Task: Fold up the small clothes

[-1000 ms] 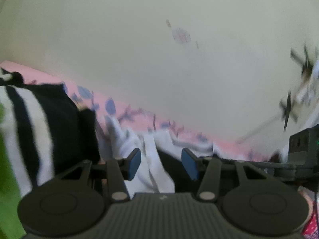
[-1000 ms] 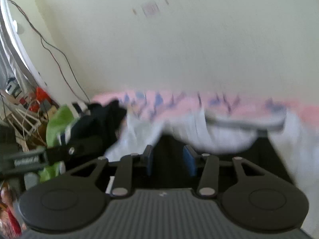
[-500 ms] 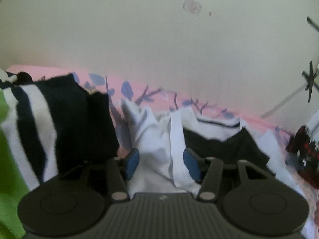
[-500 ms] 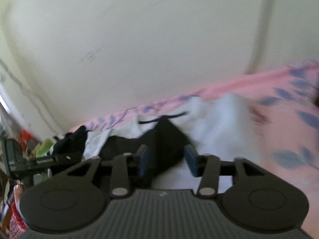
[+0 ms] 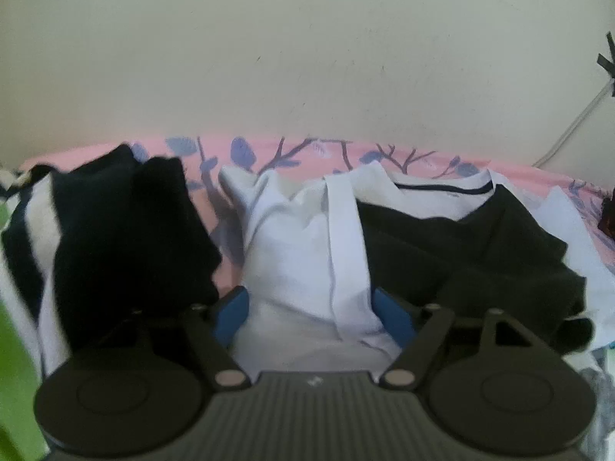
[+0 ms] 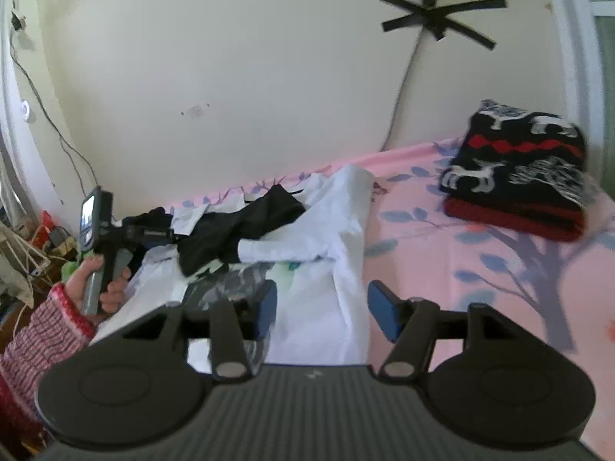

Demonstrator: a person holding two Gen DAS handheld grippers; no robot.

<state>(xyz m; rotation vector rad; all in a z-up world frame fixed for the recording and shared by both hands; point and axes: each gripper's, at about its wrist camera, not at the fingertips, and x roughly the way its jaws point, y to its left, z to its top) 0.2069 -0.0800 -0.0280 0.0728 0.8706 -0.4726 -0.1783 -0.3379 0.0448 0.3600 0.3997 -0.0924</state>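
It was a bedroom in a lived-in home. A bed [image 6: 480, 269] carried a pink sheet printed with blue branches and leaves, pushed against a scuffed cream wall [image 6: 230, 77]. Loose clothes [image 5: 307, 249] lay heaped on it, a folded patterned sweater [image 6: 515, 169] nearby, and cables [image 6: 50, 123] trailed down the wall.

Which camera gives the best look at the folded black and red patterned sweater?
The right wrist view: the folded patterned sweater lies whole on the pink sheet, far right by the wall, slightly blurred. The left wrist view shows at most a dark sliver at its right edge, too little to identify.
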